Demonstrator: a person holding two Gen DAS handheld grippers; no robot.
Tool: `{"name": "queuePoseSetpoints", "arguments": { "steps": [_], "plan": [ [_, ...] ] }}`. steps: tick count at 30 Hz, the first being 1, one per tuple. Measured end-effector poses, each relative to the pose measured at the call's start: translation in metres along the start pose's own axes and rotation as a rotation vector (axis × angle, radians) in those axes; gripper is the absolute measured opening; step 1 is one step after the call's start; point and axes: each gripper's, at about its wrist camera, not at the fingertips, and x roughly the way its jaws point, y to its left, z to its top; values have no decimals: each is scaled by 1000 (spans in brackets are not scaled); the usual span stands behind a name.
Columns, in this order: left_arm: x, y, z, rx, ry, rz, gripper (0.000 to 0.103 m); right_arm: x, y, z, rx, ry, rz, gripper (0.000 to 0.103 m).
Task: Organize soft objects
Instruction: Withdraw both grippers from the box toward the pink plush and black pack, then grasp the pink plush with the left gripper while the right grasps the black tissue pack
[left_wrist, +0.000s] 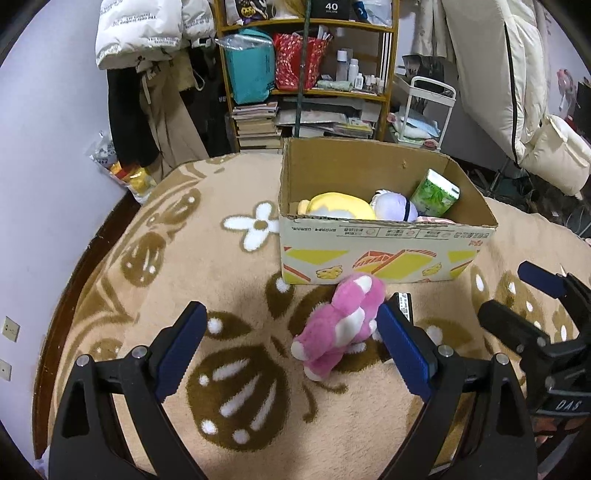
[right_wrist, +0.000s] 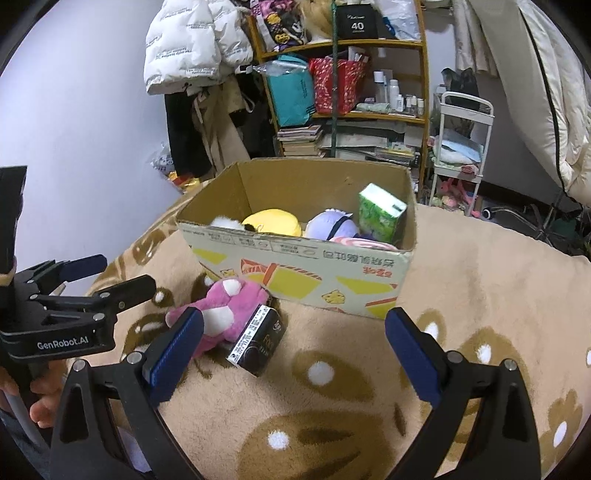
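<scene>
One wide beige blanket (left_wrist: 229, 266) with brown and white flower patterns covers the whole work surface. On it stands an open cardboard box (left_wrist: 369, 251), which holds a yellow plush (left_wrist: 343, 205), a lavender plush (left_wrist: 393, 206), a green tissue pack (left_wrist: 436, 194) leaning in the far corner and a pink striped item (right_wrist: 364, 243) at the near wall. Just in front of the box, on the blanket, lies a pink and white plush toy (left_wrist: 343, 325), with a small black carton (right_wrist: 258, 341) touching its side. The left gripper (left_wrist: 291, 347) hangs over the blanket with its jaws spread wide and empty; the pink toy lies between the fingers, close against the right-hand one. The right gripper (right_wrist: 295, 354) is likewise wide open and holds nothing, the black carton sitting ahead between its blue pads.
</scene>
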Motion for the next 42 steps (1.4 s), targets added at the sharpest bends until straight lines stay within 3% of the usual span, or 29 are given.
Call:
{"name": "queuePoseSetpoints", "arguments": {
  "steps": [15,34,42],
  "plan": [
    [35,-2,12,-13,45,-49,92,39,6,-3,-15,90,0,103],
    [93,-17,10,1,216,-106,92,87,20,-22,-57,276,57,103],
    [113,-23,2,17,284,-115,92,102,29,-26,-86,323,55,86]
  ]
}}
